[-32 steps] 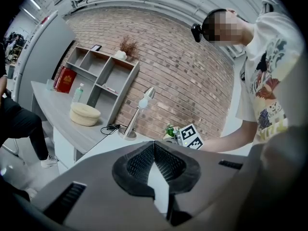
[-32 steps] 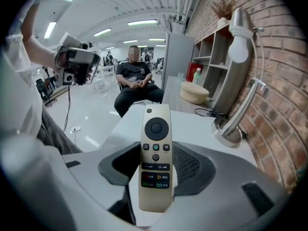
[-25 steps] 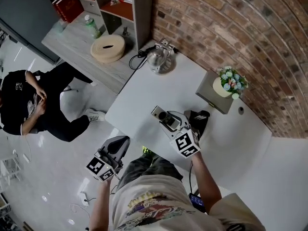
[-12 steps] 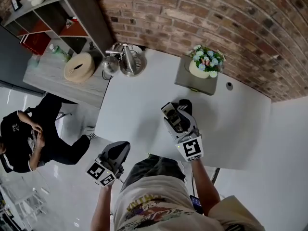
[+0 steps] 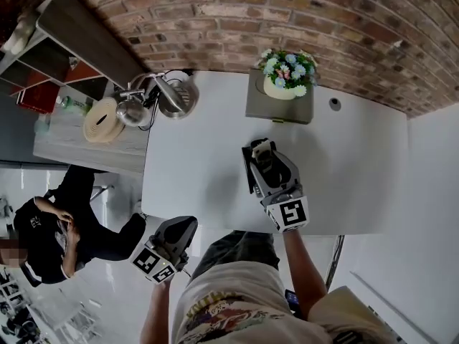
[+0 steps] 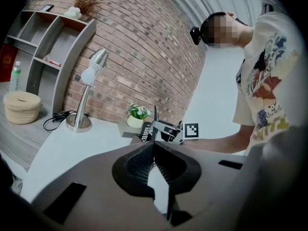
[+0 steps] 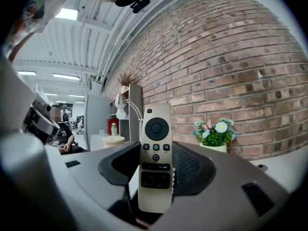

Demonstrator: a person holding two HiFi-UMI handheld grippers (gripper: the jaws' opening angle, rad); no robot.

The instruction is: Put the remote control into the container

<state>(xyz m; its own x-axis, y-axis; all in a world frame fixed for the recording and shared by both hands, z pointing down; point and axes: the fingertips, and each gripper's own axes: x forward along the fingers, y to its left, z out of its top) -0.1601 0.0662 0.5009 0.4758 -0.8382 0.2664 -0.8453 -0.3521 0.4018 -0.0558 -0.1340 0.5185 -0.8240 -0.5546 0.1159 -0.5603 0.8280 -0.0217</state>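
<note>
One remote control (image 7: 155, 148) is pinched in the right tool (image 5: 264, 153), pointing to twelve o'clock at the grey box (image 5: 259, 110).

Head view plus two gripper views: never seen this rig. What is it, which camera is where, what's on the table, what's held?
No robot: a person holds a two-jaw gripper in each hand. The head view is from a camera on the person's head, looking steeply down; each gripper view is from a camera riding on that gripper, looking along its jaws. The white table by the brick wall carries a desk lamp and a potted flower standing on a grey box. The right gripper is closed on a pale remote control, upright between its jaws. The left gripper is shut and empty, held off the table's near edge.
</note>
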